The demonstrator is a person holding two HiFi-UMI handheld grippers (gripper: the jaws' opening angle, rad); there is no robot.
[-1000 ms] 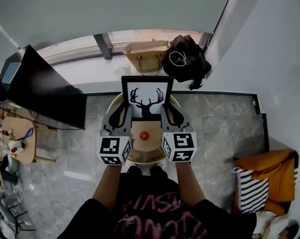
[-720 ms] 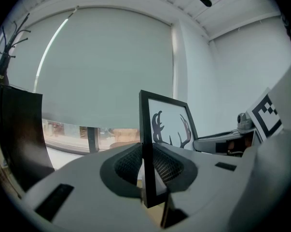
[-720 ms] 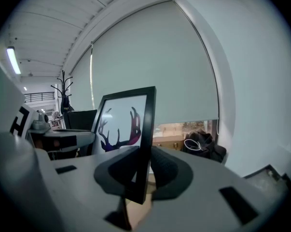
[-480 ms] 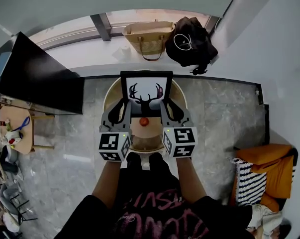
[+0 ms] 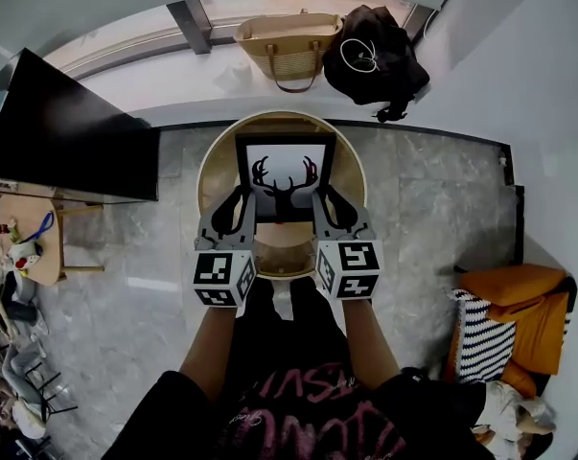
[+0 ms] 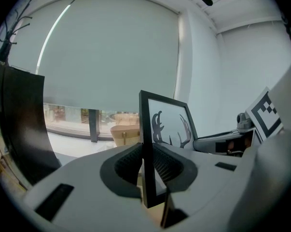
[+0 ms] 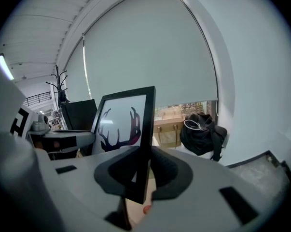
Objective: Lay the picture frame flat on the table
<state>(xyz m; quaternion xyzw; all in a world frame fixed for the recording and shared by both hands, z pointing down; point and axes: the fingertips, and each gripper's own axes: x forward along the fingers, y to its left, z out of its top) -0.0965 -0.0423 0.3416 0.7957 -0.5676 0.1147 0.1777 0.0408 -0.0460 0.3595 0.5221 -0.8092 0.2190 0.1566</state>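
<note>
Left gripper [image 5: 239,209] clamped on picture frame [image 5: 285,175] at its 9 o'clock edge, right gripper [image 5: 325,209] clamped on its 3 o'clock edge. Frame sits over round table [image 5: 215,156]; bags [image 5: 287,41] at 12 o'clock.

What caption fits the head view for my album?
The left gripper and the right gripper clamp the black antler-print picture frame over the round wooden table.

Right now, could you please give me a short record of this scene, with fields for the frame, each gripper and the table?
frame: picture frame, black border, antler print, held upright, not yet flat
left gripper: shut on the frame's left edge
right gripper: shut on the frame's right edge
table: round wooden table, below the frame
frame touching table: cannot tell
</note>
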